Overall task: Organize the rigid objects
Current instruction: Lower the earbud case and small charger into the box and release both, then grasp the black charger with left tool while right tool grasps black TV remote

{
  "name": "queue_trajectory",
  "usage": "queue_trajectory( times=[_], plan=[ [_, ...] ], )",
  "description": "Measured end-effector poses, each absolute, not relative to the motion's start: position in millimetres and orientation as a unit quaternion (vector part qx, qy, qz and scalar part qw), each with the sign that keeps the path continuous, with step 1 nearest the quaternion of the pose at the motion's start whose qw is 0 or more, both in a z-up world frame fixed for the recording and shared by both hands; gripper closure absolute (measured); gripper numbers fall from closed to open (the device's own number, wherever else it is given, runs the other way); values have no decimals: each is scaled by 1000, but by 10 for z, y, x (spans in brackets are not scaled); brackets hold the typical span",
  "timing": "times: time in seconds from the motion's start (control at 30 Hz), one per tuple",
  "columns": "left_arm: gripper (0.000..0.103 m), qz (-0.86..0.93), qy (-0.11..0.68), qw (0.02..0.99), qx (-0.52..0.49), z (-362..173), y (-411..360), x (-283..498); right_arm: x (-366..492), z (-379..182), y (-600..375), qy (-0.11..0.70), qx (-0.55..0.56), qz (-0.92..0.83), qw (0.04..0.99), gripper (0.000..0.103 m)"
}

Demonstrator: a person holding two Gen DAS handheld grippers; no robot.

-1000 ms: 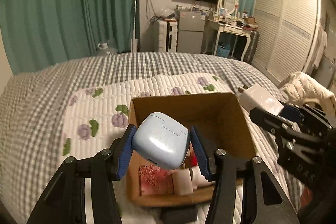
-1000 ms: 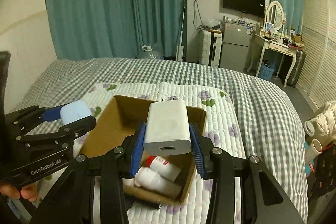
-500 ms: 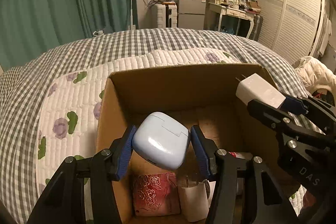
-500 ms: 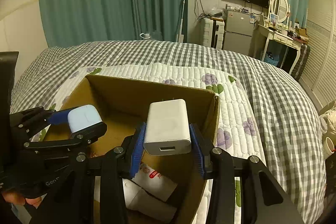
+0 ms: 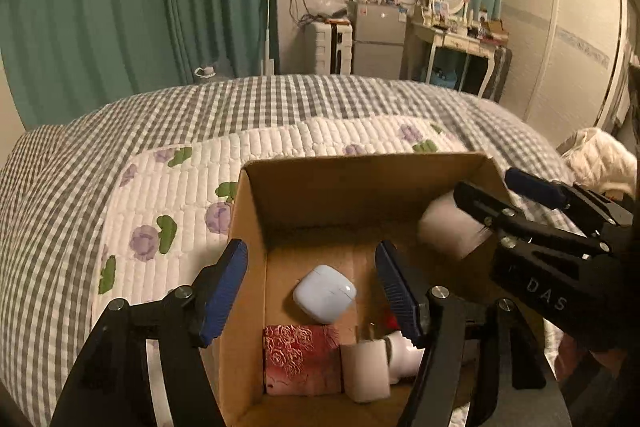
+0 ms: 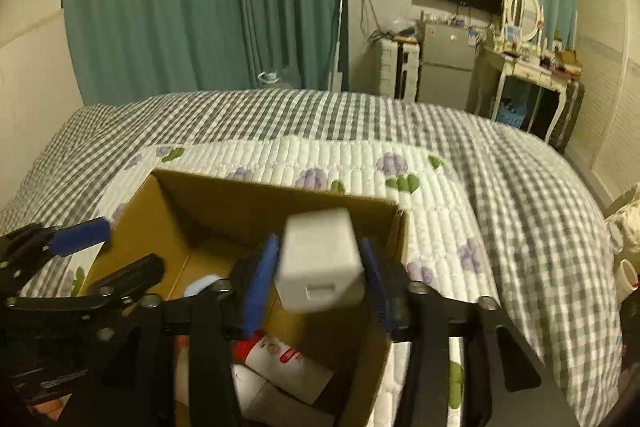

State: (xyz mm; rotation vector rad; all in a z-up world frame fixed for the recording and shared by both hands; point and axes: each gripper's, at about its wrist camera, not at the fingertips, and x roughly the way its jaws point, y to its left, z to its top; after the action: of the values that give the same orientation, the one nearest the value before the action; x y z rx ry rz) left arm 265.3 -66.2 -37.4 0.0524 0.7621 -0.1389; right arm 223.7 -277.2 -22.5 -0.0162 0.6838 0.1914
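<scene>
Lying on the bare floor of the cardboard box is a pale-blue earbud case, rounded and glossy with a thin lid seam, apart from both blue pads of the left gripper, whose jaws stand spread wide above the box. Nearer the camera in the box sit a red packet with a rose pattern, a small white block and a white bottle just beside it.

The right gripper hangs over the box's right side with a white charger between its pads; the charger is a blocky cube with rounded edges and a port slot on its near face, and it is motion-blurred. I cannot tell whether the jaws pinch it or have let it go. Below it lies a white bottle with a red label.

The box rests on a white quilted mat with purple flowers, spread over a grey checked bed.
</scene>
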Motion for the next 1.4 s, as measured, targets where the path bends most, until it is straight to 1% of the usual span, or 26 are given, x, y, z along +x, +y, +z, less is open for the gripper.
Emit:
queue_trajectory(
  times=[0.17, 0.27, 0.3, 0.37, 0.47, 0.53, 0.6, 0.67, 0.73, 0.87, 0.97, 1.13, 1.3, 1.4],
  plan=[
    [34, -73, 360, 930, 28, -137, -645, 2341, 1908, 140, -2877, 324, -9, 90, 942, 36],
    [34, -76, 354, 932, 17, 39, -587, 2082, 1655, 344, -2946, 323, -15, 86, 942, 34],
    [34, -75, 351, 933, 15, 94, -564, 1990, 1543, 412, -2973, 320, -15, 83, 944, 31],
    [26, -71, 344, 936, 14, 183, -522, 1813, 1320, 550, -3029, 318, -12, 78, 945, 28],
    [25, -69, 343, 937, 16, 268, -453, 1532, 958, 699, -3099, 313, -4, 75, 947, 19],
    [24, -61, 341, 938, 18, 283, -421, 1370, 749, 715, -3137, 314, 7, 73, 947, 8],
    [17, -62, 342, 937, 15, 261, -386, 1258, 607, 688, -3160, 316, 16, 72, 946, 1],
    [10, -63, 344, 937, 12, 189, -358, 1155, 460, 602, -3162, 321, 20, 54, 945, 0],
    [6, -57, 344, 937, 11, 92, -346, 1093, 375, 466, -3137, 330, 23, 49, 943, 0],
    [6, -52, 359, 932, 10, -269, -359, 1053, 344, 91, -3110, 355, 22, 46, 933, 0],
    [6, -53, 388, 920, 12, -650, -401, 1105, 426, -200, -3061, 371, 13, 47, 927, 0],
    [6, -59, 420, 906, 11, -1174, -480, 1225, 629, -517, -3082, 389, 36, 44, 919, 0],
    [6, -71, 439, 896, -7, -1489, -560, 1337, 829, -763, -3006, 401, 25, 40, 915, 0],
    [6, -74, 442, 894, -1, -1609, -631, 1404, 918, -900, -3028, 410, 23, 35, 911, 0]
  ],
)
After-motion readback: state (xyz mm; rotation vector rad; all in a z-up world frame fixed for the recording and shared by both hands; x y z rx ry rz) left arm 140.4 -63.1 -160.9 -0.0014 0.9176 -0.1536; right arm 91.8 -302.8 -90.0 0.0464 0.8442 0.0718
